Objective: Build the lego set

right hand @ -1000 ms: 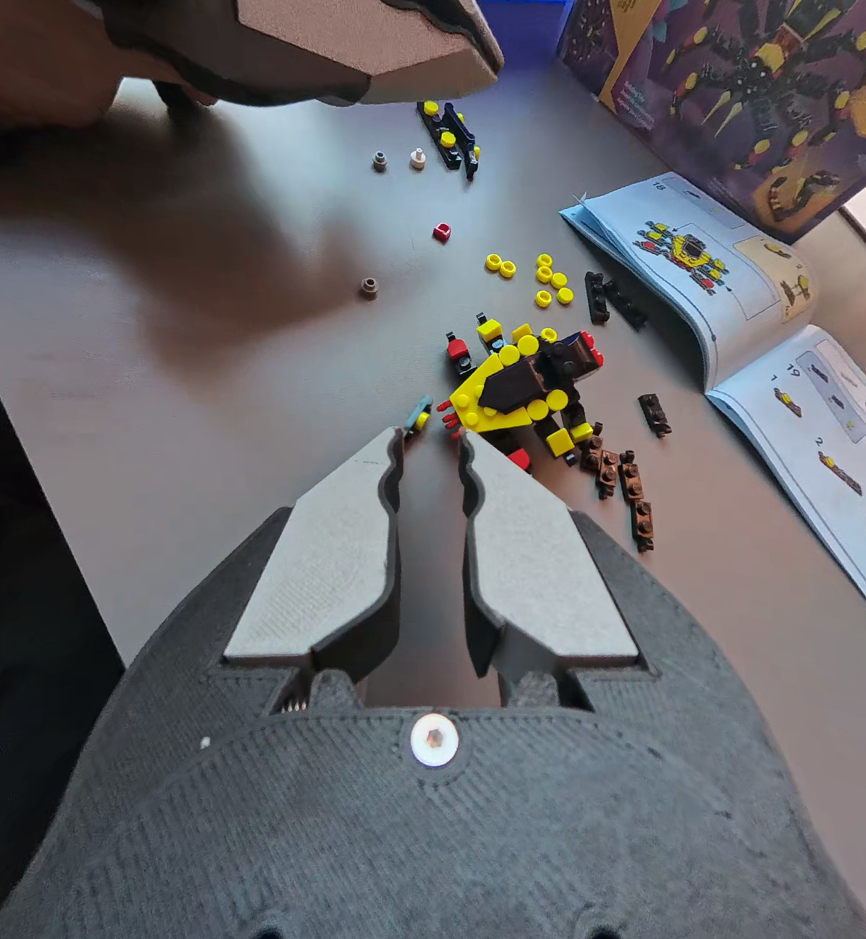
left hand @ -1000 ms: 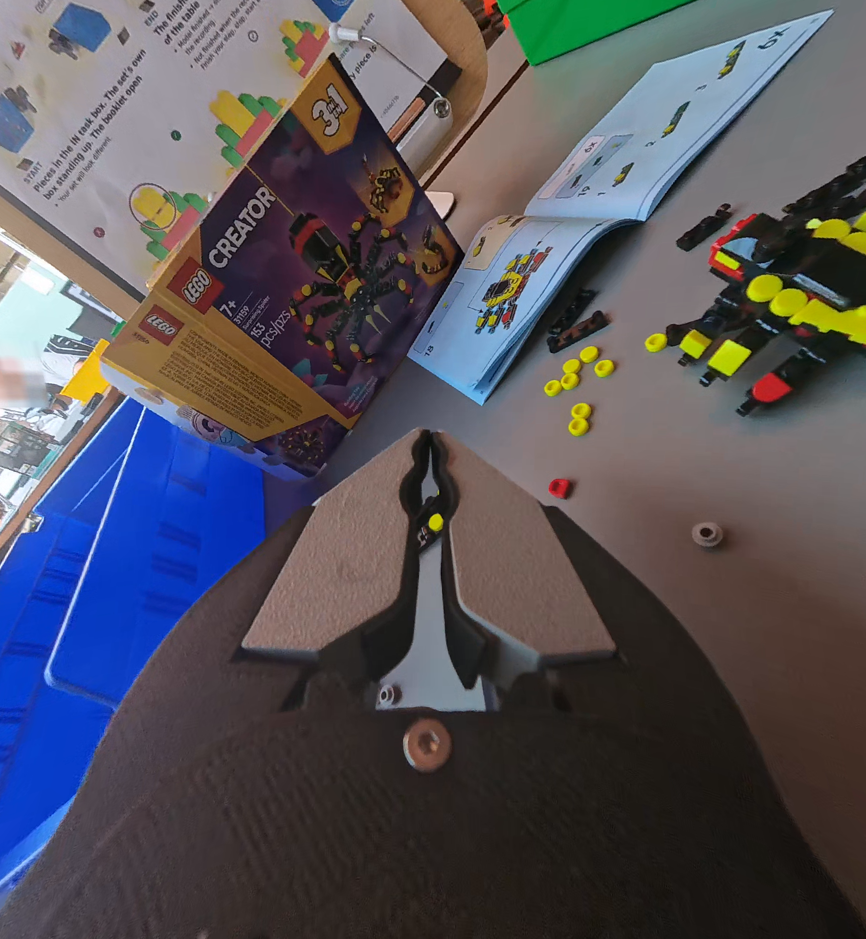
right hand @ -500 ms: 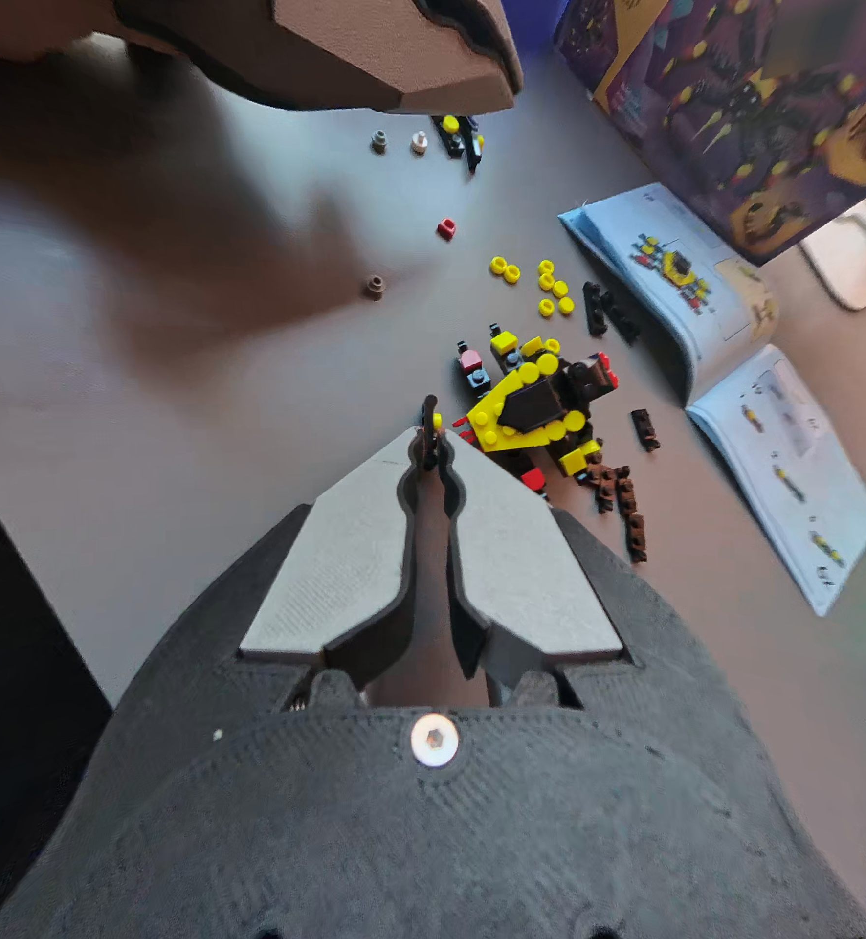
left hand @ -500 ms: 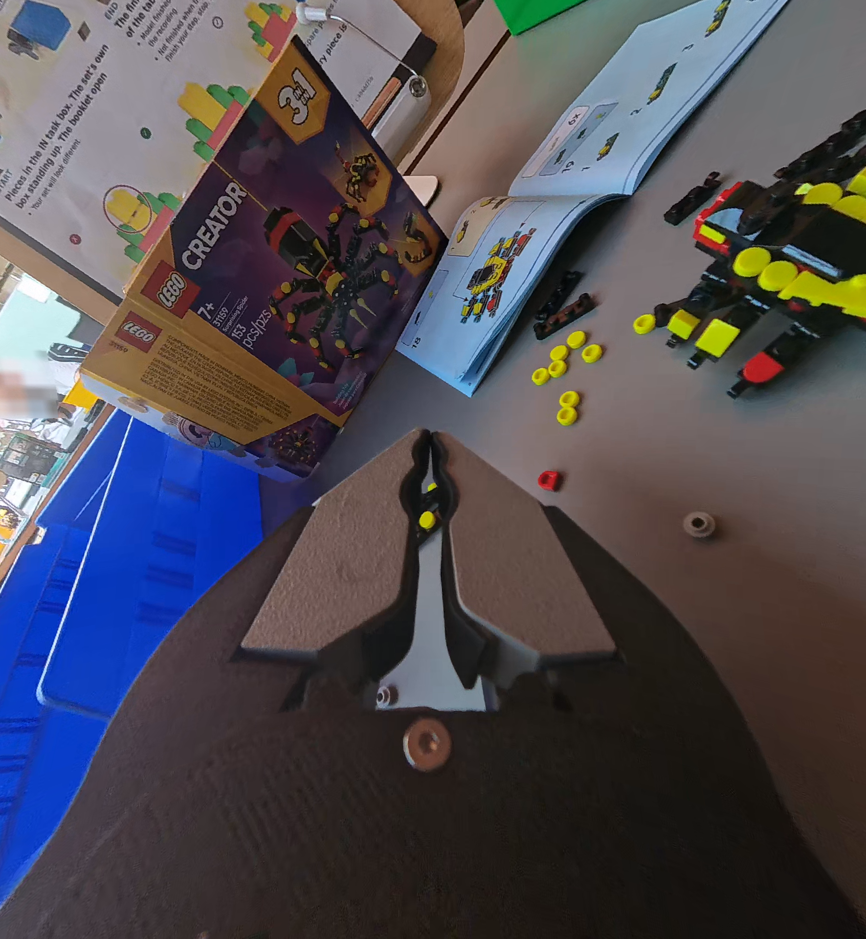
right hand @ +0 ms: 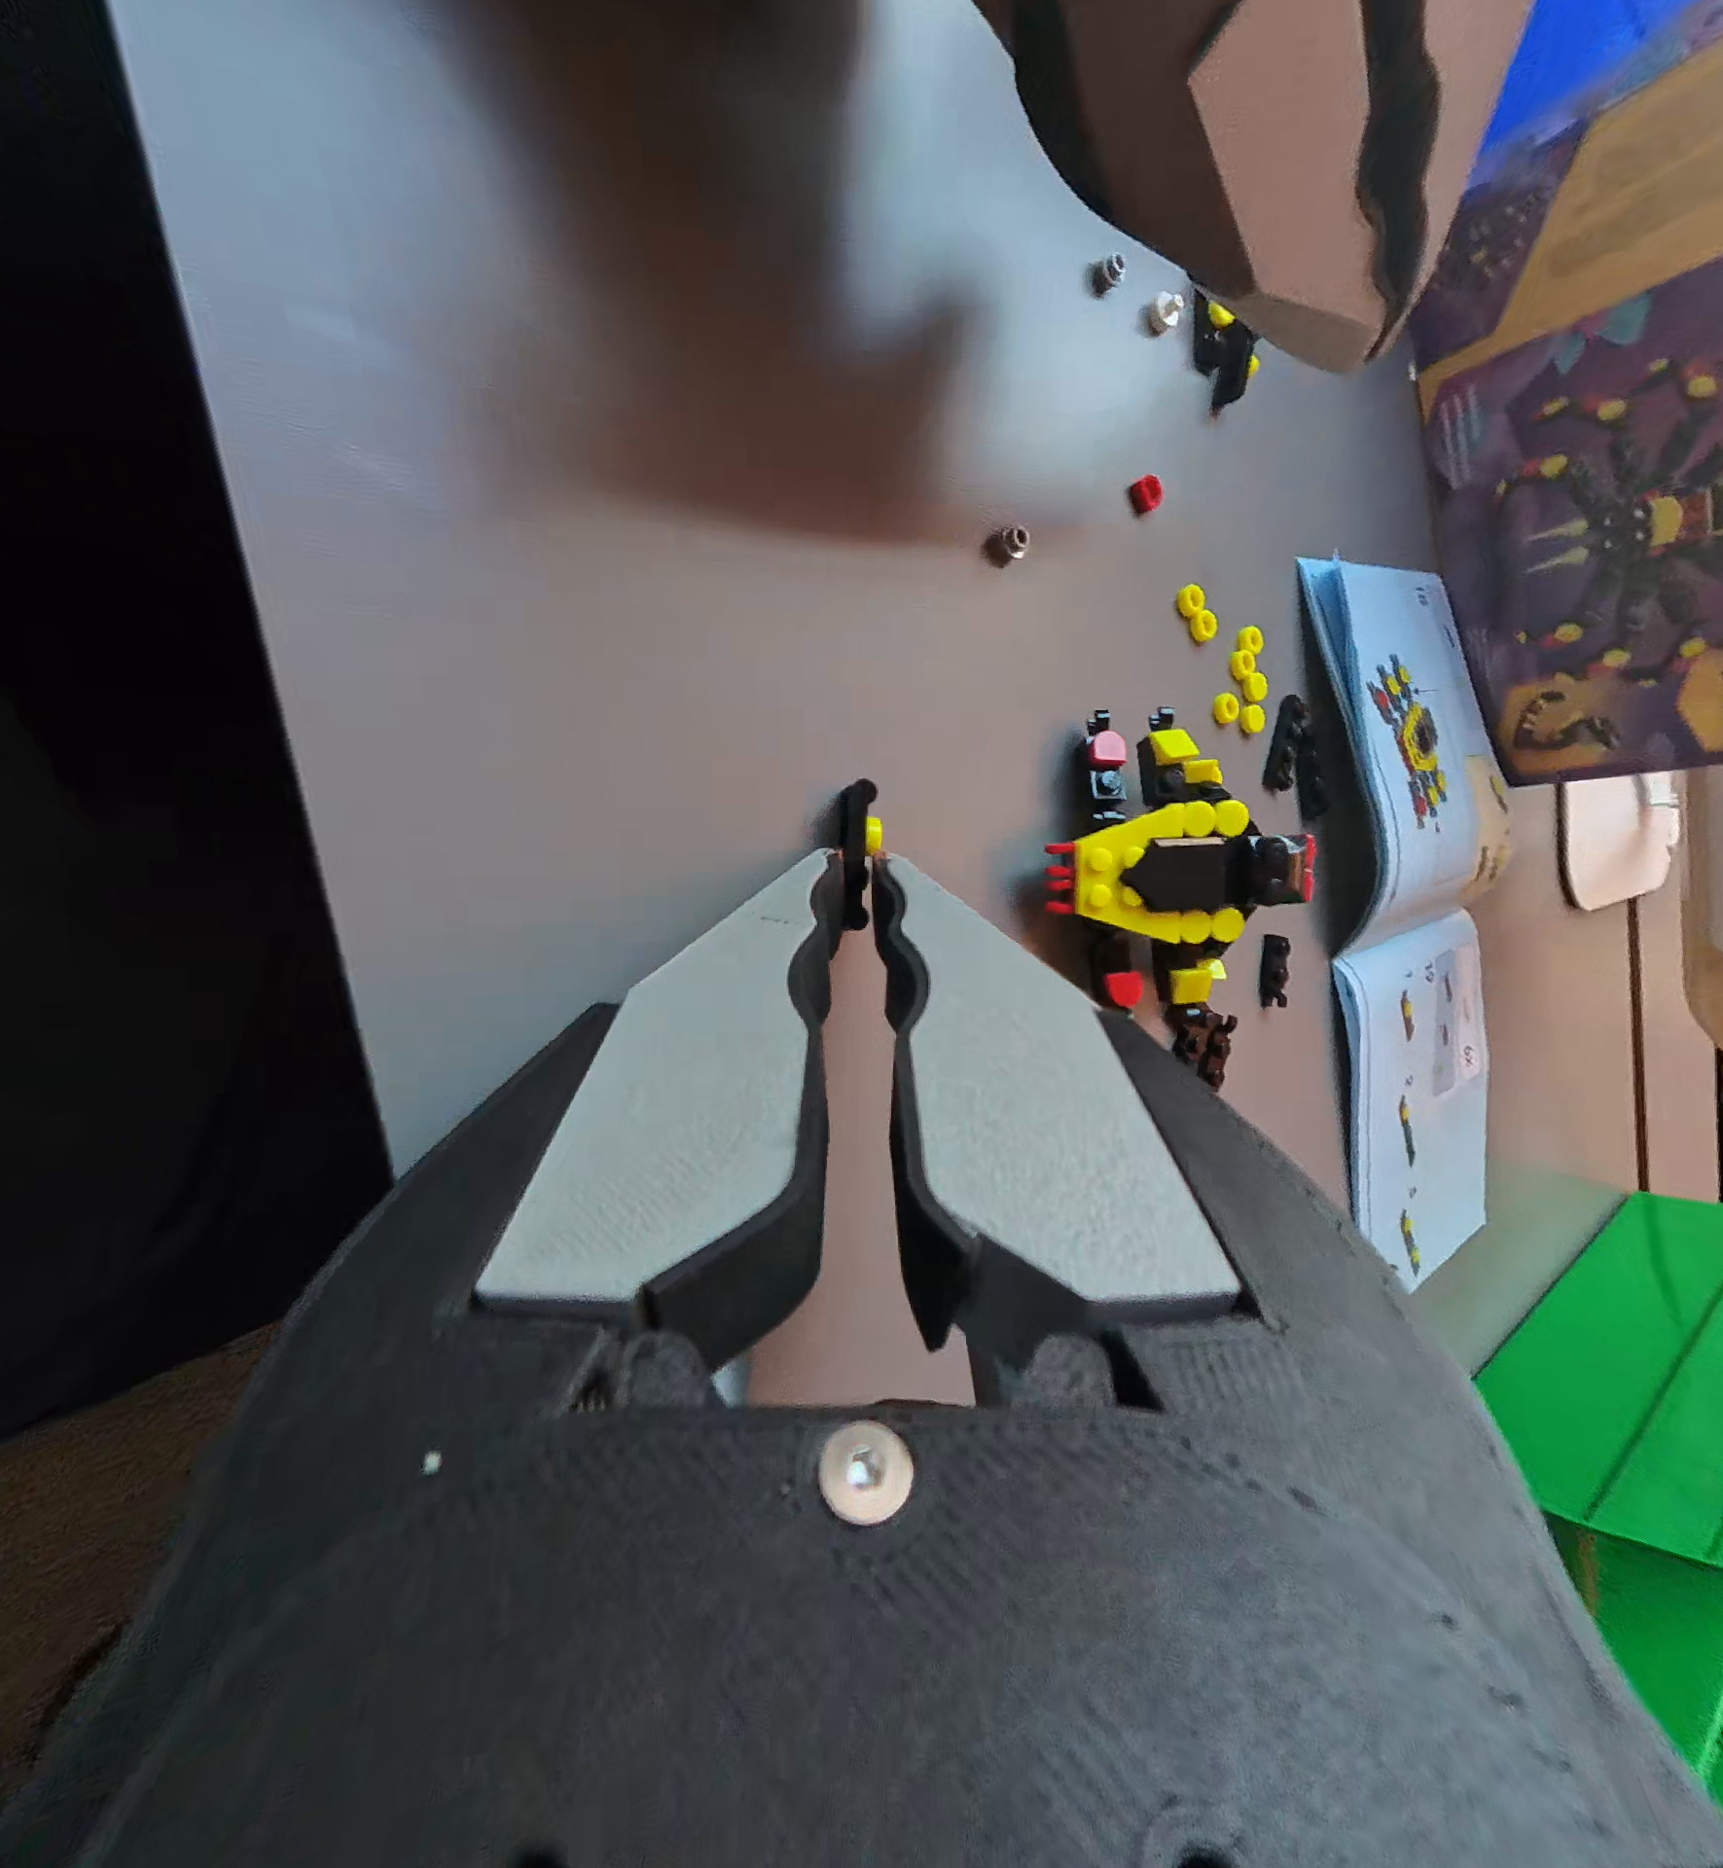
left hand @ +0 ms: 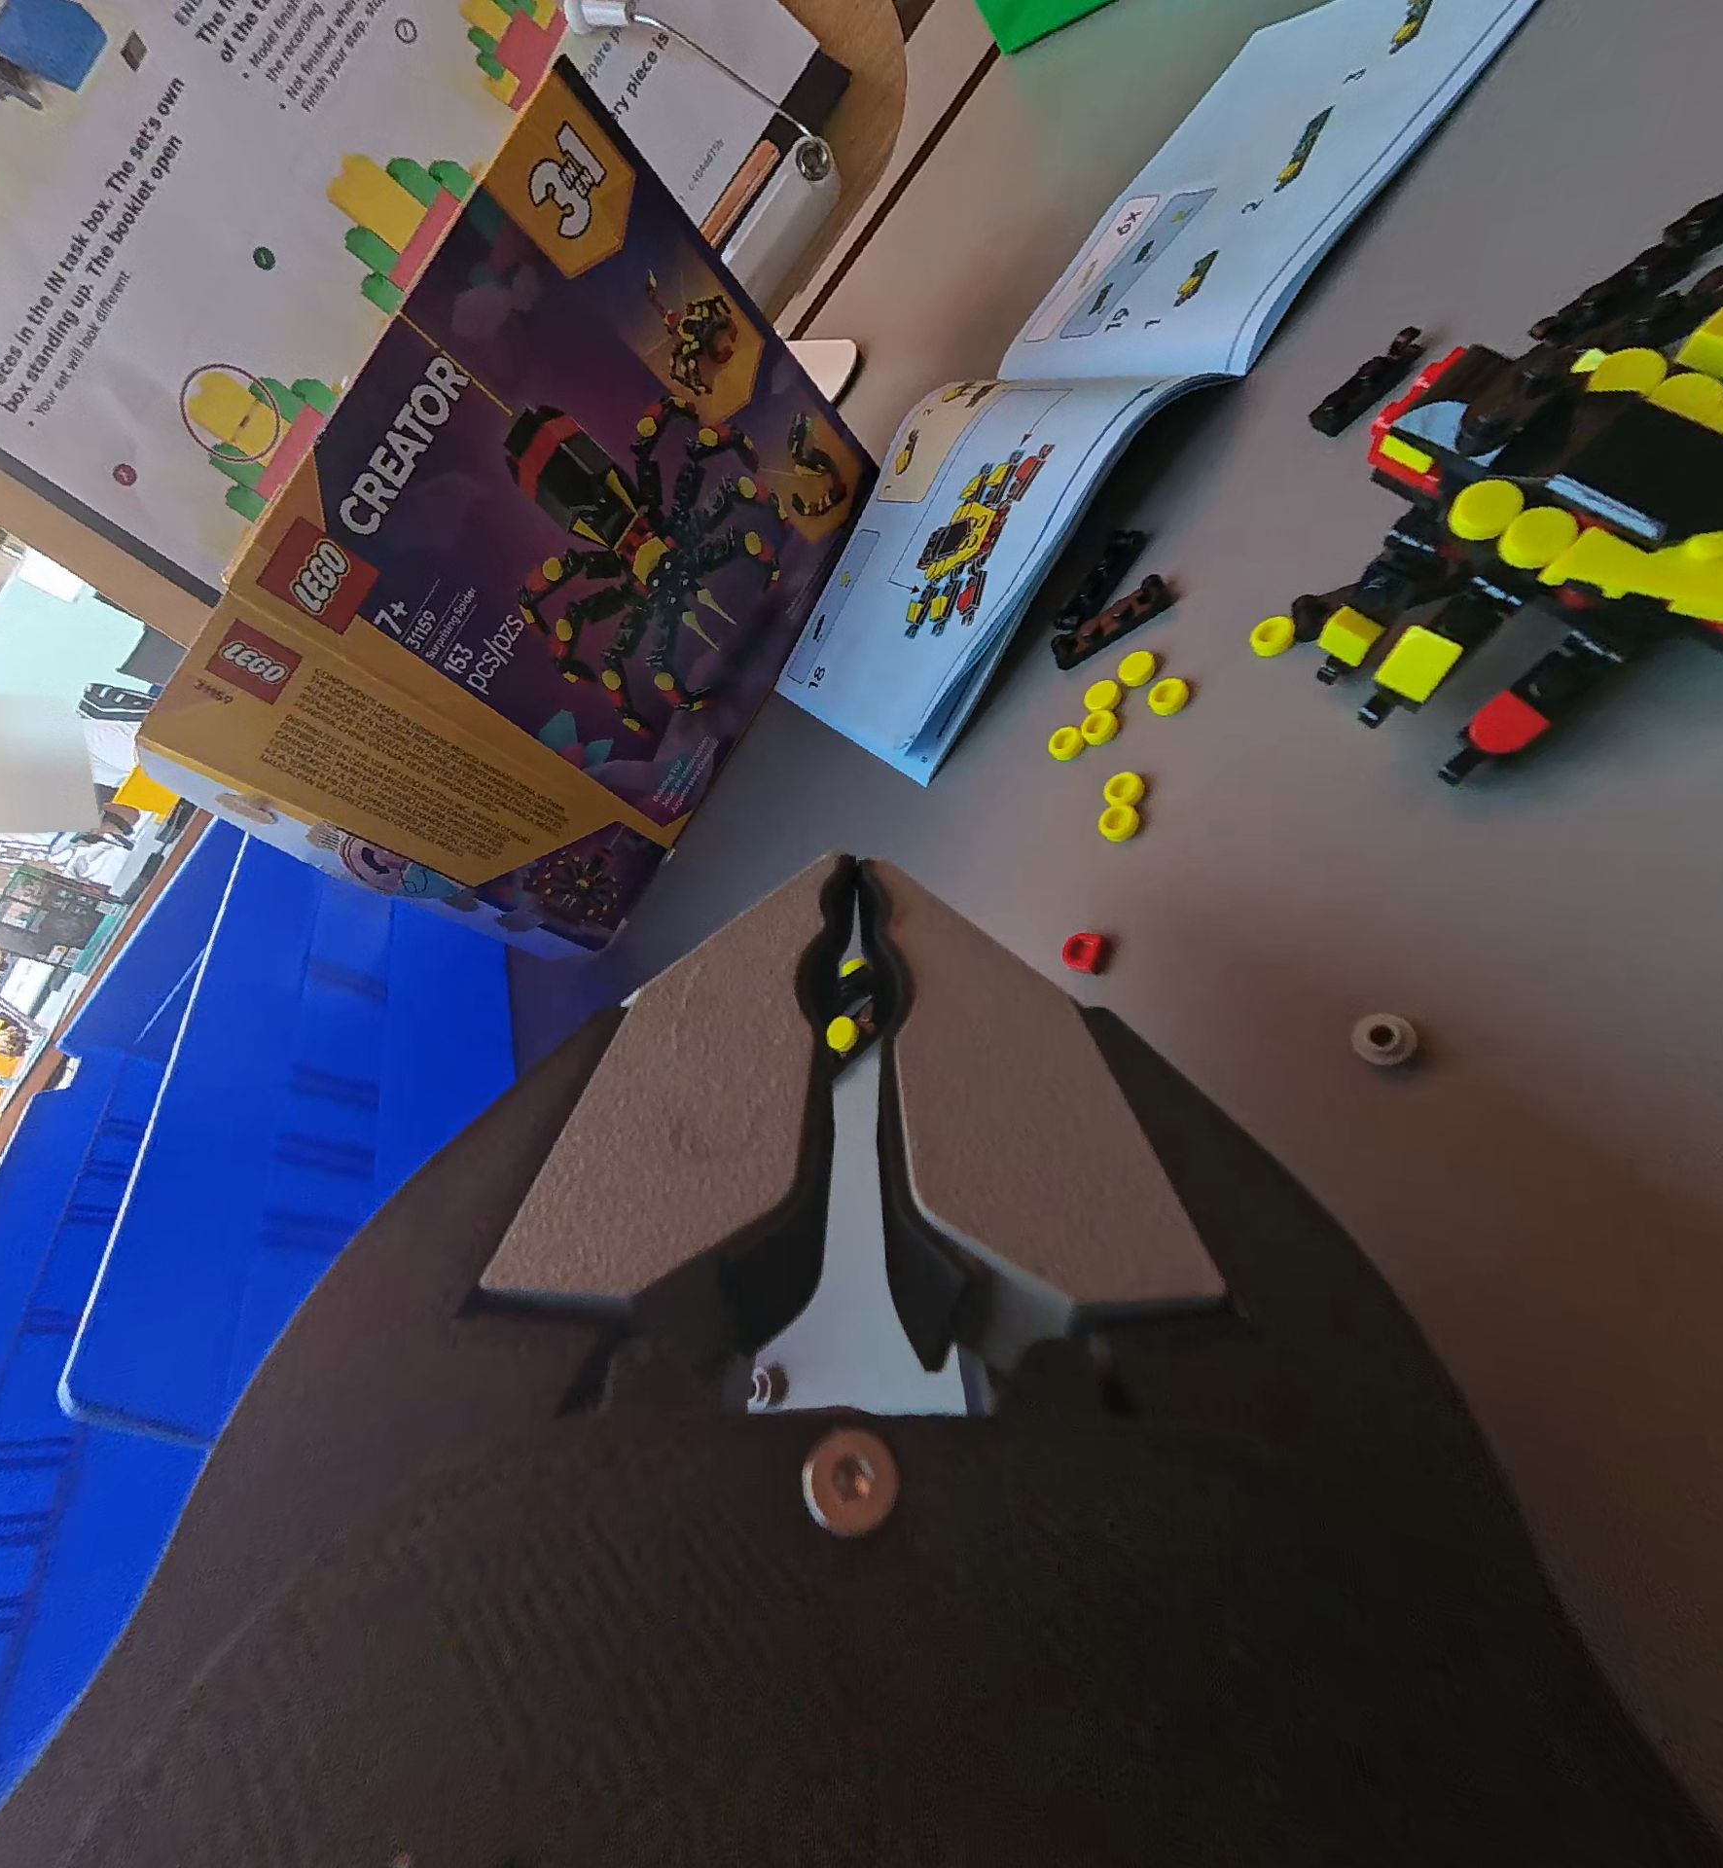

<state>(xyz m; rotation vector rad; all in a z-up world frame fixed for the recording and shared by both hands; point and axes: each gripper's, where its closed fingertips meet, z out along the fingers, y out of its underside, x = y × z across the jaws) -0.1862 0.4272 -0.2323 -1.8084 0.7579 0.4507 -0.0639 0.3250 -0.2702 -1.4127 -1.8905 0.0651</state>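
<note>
My right gripper is shut on a small black piece with a yellow stud and holds it above the table, left of the yellow and black model. The model also shows in the left wrist view. My left gripper is shut and hovers over the table near the box. A black piece with yellow studs shows through the gap behind its tips. In the right wrist view that piece lies on the table under the left gripper.
Loose yellow rings, a red piece, a grey stud and black plates lie on the table. The open booklet and set box stand behind. Blue bins are left, a green bin right.
My right gripper closed on the small black and yellow piece beside the model, lifted it and rolled to the side. My left gripper stayed shut and drifted slightly over the table.
</note>
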